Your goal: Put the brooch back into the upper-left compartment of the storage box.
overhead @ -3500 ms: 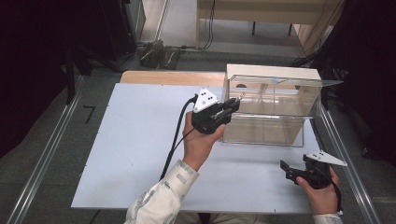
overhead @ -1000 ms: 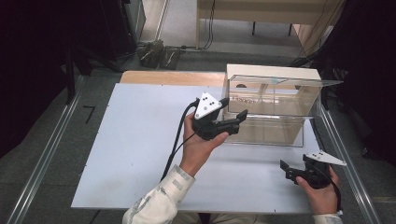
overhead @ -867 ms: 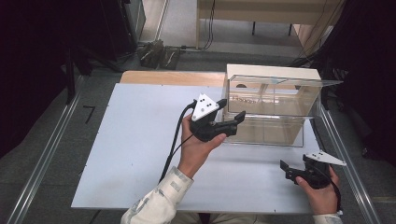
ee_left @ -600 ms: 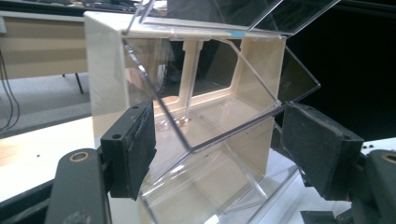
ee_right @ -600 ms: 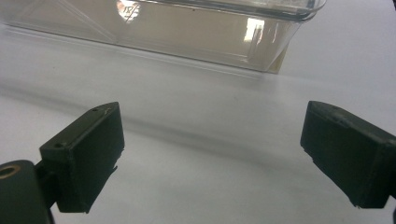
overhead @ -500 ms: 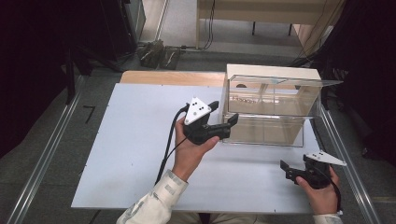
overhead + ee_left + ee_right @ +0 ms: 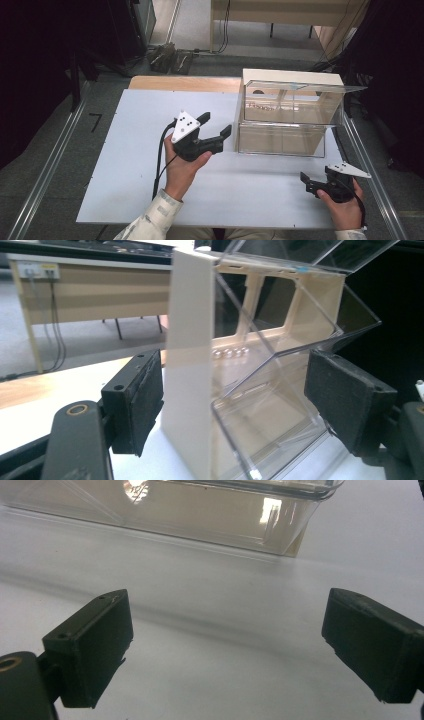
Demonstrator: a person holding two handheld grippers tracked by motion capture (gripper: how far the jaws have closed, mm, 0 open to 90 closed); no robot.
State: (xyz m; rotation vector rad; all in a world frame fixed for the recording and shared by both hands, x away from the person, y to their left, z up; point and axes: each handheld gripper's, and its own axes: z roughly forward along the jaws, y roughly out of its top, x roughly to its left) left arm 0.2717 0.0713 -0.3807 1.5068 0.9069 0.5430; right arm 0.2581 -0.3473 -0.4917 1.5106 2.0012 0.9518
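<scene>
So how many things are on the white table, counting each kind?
Clear plastic box: 1
Black grippers, left gripper and right gripper: 2
White table itself: 1
Total: 4
Some small round things lie inside the box, too blurred to count.

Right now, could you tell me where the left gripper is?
In the high view, the left gripper hovers mid-table, its open jaws pointing at the left end of the clear box.
</scene>
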